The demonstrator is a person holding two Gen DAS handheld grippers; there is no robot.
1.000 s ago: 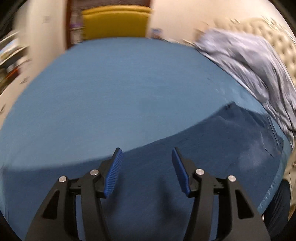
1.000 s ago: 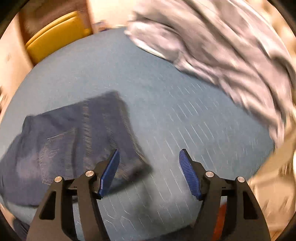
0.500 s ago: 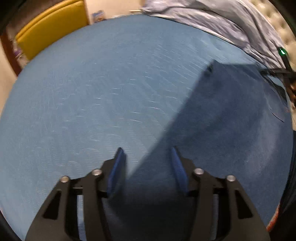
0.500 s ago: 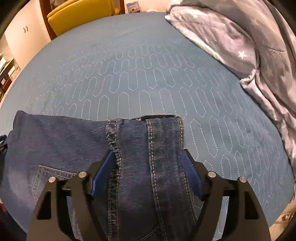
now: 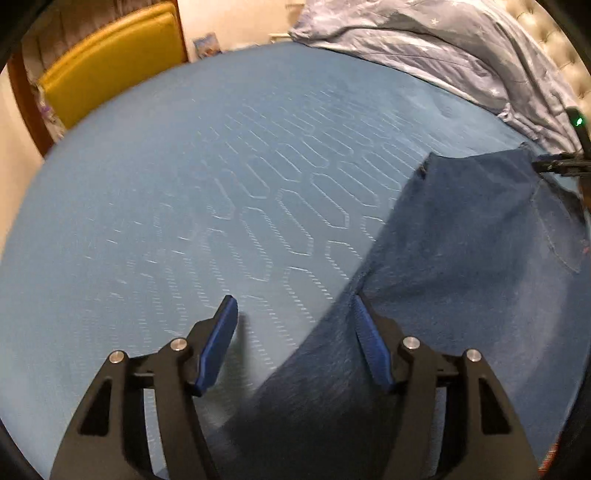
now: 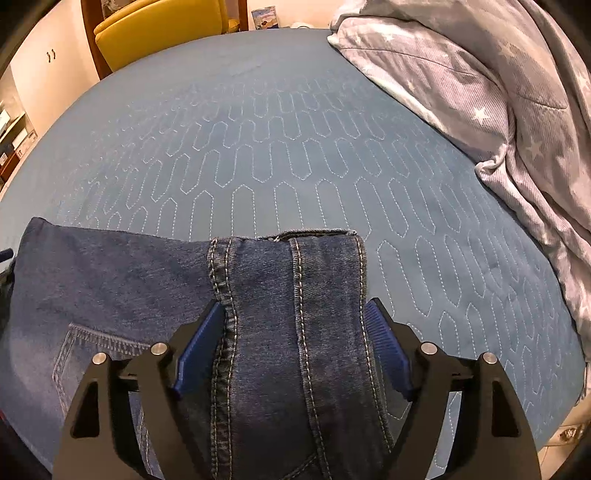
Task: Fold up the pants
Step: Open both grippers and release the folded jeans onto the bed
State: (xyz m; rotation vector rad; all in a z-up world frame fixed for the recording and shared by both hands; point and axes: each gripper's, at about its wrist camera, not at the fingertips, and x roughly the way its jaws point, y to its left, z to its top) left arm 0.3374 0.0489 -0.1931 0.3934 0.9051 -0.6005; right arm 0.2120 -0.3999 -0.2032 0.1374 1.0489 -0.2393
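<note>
Dark blue jeans (image 6: 122, 295) lie flat on the blue quilted bedspread (image 6: 295, 155). In the right wrist view a folded strip with the hem and seams (image 6: 295, 302) runs between my right gripper's fingers; the right gripper (image 6: 295, 317) is open, its blue pads beside the strip's edges. In the left wrist view the jeans (image 5: 461, 258) fill the lower right. My left gripper (image 5: 293, 312) is open at the jeans' left edge, its right pad (image 5: 369, 343) over the denim and its left pad over bare bedspread. The right gripper's tip (image 5: 557, 166) shows at the far corner.
A crumpled grey star-print duvet (image 6: 498, 92) lies along the right side of the bed, also in the left wrist view (image 5: 443, 55). A yellow chair (image 6: 159, 29) stands beyond the far edge. A tufted headboard (image 5: 554, 48) is at far right.
Both grippers came down to the jeans. The right one moved from beside the jeans to straddle the folded hem strip. The left one swung to the jeans' left edge.
</note>
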